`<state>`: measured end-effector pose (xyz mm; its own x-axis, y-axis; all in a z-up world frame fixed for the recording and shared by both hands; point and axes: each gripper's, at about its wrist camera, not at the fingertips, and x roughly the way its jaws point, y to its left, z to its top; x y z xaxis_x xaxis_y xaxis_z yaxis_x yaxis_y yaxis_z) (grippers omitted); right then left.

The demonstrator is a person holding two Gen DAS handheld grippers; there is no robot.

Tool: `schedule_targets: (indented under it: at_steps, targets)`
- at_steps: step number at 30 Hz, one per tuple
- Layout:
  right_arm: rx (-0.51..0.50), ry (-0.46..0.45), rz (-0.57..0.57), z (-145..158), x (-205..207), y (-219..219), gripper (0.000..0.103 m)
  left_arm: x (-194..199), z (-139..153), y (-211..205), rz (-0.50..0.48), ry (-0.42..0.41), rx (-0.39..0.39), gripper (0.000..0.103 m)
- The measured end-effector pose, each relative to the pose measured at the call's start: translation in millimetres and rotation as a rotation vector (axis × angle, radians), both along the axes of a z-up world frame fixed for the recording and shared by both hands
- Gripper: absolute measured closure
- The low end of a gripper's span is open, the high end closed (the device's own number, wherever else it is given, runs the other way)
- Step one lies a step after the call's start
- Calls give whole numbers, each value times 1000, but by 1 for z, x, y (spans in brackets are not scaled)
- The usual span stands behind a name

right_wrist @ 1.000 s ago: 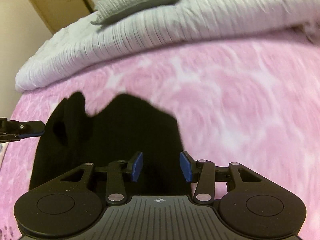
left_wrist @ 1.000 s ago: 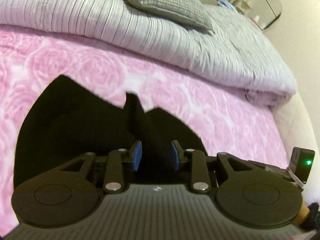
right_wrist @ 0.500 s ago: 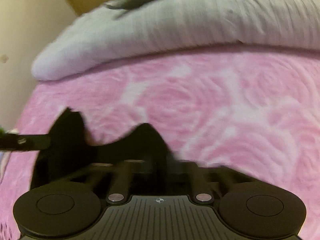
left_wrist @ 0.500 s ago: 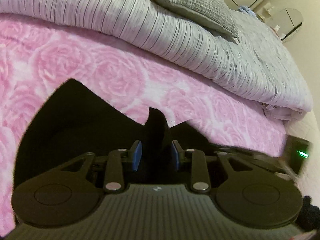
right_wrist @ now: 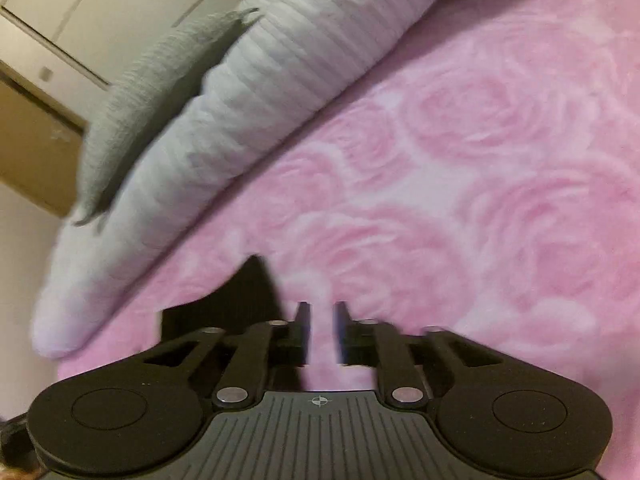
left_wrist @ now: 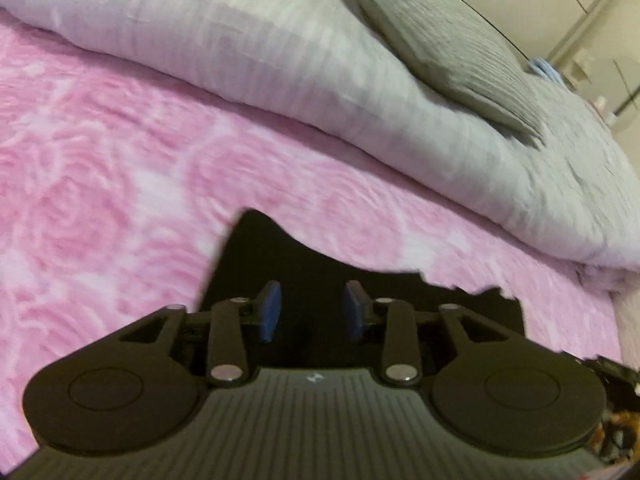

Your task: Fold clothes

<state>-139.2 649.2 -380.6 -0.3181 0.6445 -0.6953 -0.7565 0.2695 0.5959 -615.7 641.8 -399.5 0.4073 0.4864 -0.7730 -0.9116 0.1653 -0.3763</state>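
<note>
The left gripper point(left_wrist: 312, 312) has its blue-padded fingers point(left_wrist: 269, 312) spread apart and still parting, and they clamp nothing: the flat black garment point(left_wrist: 320, 276) lies under and just ahead of them on the fluffy pink blanket with a rose pattern point(left_wrist: 100, 200), one pointed corner of the cloth rising ahead of the left finger and a ragged edge running off past the right finger. Further ahead of the fingers, well apart from the garment, a rolled pale grey striped duvet point(left_wrist: 280, 60) crosses the bed, with a darker grey ribbed pillow point(left_wrist: 440, 40) lying on top of it. The right gripper point(right_wrist: 322, 332) is blurred; its jaws are opening too, with only bare pink blanket point(right_wrist: 480, 200) showing in the gap between them. In that view the black garment point(right_wrist: 240, 300) sits just beside the left finger, its peak slightly ahead of the fingertip, and the grey duvet point(right_wrist: 240, 120) lies diagonally beyond.
</note>
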Motion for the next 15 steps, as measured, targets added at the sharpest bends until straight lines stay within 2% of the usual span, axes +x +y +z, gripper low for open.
schedule_targets:
  at_steps: [1,7,9,12,13,14,15]
  targets:
    - [-2,-12,26,0,-5,4,34,-5,-2,4,14,7,0,66]
    - [-27,-45,145,-6,-34,39,34,-23,-33,26,55,45,-48,64]
    - [-28,-73,151,-11,-42,47,35,-22,-45,32,46,13,-72,64]
    - [-25,-97,133,-20,-51,58,35,-14,-58,35,-8,-83,-97,70]
    - [-20,-111,144,-19,-54,61,53,-10,-59,35,-32,-102,-93,94]
    - [-13,-128,160,-18,-57,64,78,-7,-60,35,-51,-108,-80,96]
    - [17,-144,193,-13,-63,65,95,-5,-55,33,-62,-91,-36,96]
